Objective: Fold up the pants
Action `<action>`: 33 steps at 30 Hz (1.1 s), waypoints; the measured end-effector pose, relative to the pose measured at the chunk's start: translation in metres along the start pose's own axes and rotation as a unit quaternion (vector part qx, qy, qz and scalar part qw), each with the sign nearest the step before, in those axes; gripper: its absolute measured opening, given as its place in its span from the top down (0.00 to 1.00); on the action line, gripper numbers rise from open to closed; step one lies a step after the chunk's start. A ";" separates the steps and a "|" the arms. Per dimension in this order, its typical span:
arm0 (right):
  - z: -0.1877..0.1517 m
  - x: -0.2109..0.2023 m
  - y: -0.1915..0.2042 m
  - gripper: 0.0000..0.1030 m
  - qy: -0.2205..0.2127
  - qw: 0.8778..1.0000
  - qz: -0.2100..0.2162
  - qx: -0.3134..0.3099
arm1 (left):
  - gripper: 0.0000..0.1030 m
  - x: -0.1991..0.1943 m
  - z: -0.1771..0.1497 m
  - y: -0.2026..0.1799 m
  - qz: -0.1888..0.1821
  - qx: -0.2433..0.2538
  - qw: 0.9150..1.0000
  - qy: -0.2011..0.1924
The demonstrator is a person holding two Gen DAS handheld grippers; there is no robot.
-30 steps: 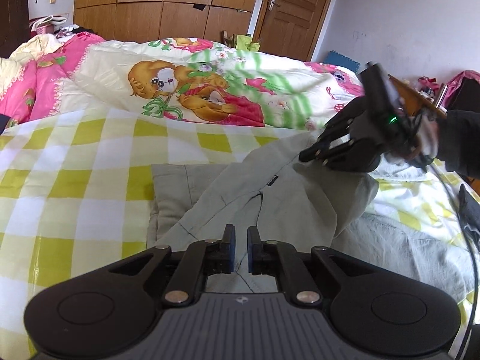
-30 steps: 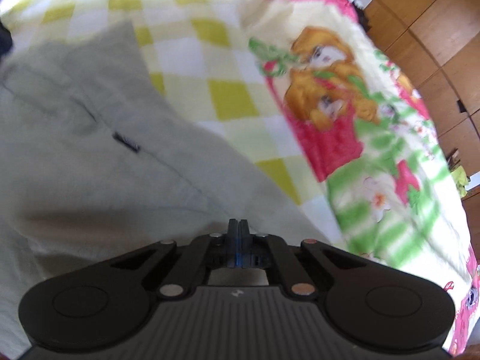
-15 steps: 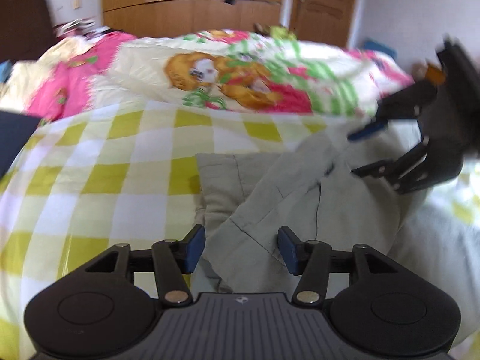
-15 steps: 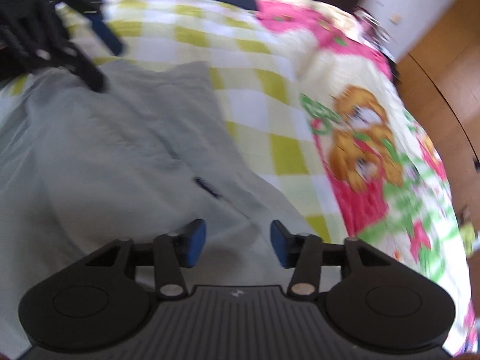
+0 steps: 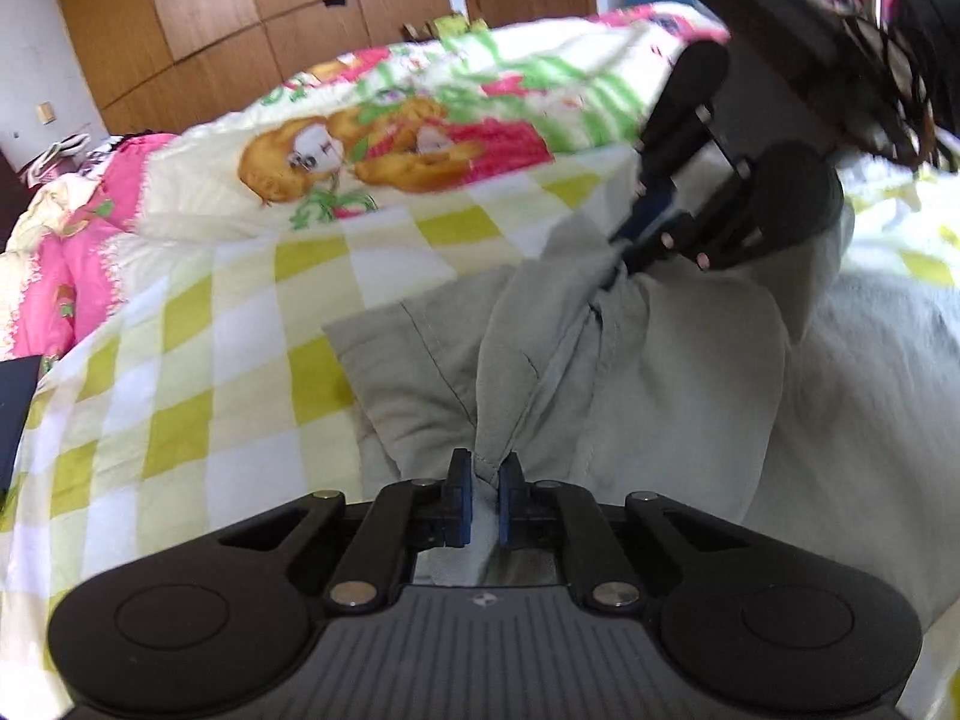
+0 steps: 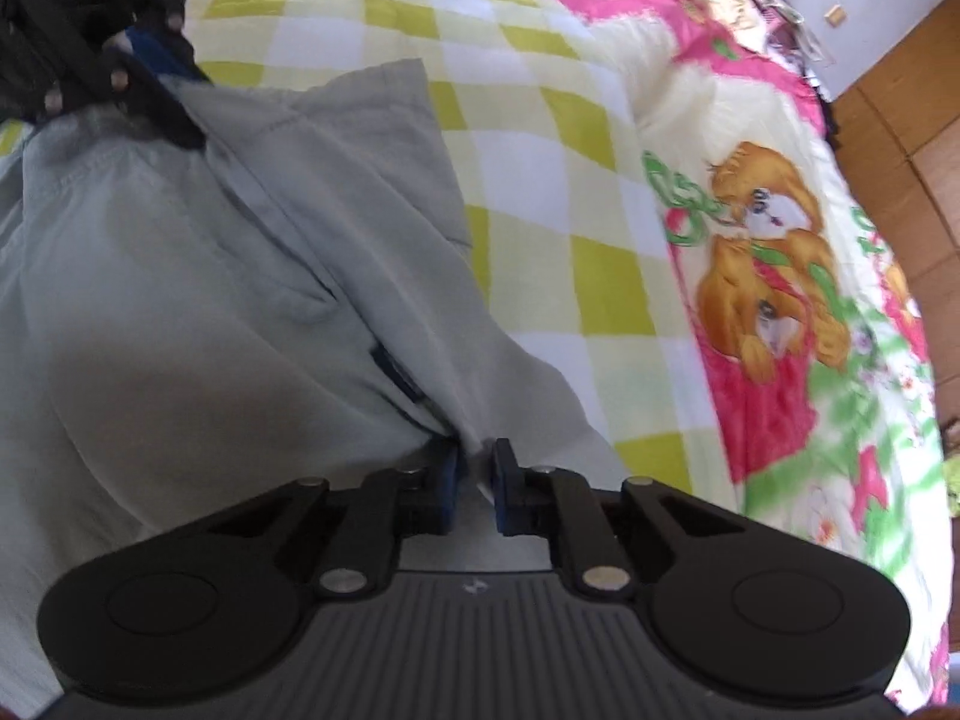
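Pants [image 5: 630, 372] lie on the bed [image 5: 198, 324]; half a second ago both grippers stood spread, now left gripper [image 5: 480, 495] and right gripper [image 6: 474, 480] have just closed, pinching cloth.

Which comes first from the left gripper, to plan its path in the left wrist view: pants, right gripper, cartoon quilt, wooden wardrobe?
1. pants, pinched between the left gripper fingers.
2. right gripper, upper right, gripping the same fabric.
3. cartoon quilt, beyond the checks.
4. wooden wardrobe, at the back.
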State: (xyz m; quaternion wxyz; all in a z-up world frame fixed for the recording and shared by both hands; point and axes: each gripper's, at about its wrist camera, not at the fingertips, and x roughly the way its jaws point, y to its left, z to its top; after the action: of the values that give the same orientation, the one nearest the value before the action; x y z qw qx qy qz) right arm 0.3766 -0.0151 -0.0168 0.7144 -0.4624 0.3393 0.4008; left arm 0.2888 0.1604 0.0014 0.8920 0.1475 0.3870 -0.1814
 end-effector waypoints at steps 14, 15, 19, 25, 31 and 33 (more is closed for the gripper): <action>-0.022 -0.126 0.000 0.99 -0.088 0.989 -0.083 0.089 | 0.78 -0.097 0.032 -0.013 0.028 0.033 0.992 -0.116; -0.025 -0.144 0.006 0.99 -0.094 0.987 -0.094 0.090 | 0.78 -0.109 0.033 -0.019 0.030 0.042 0.991 -0.125; -0.034 -0.224 0.053 0.99 -0.109 0.981 -0.122 0.101 | 0.78 -0.154 0.023 -0.045 0.037 0.081 0.984 -0.155; -0.050 -0.251 0.189 0.99 -0.072 0.988 -0.013 0.133 | 0.78 -0.161 -0.042 -0.076 0.046 0.081 0.990 -0.107; -0.052 -0.187 0.281 0.99 -0.026 0.990 0.042 0.135 | 0.78 -0.129 -0.121 -0.109 0.100 0.109 0.988 -0.033; -0.050 -0.185 0.277 0.99 -0.023 0.988 0.018 0.149 | 0.78 -0.126 -0.122 -0.106 0.104 0.092 0.989 -0.038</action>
State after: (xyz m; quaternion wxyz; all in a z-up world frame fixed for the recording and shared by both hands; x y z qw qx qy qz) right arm 0.0428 -0.0402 0.0170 0.7757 -0.3355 0.3864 0.3694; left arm 0.0848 0.1414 0.0020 0.9027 0.2618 0.3167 -0.1278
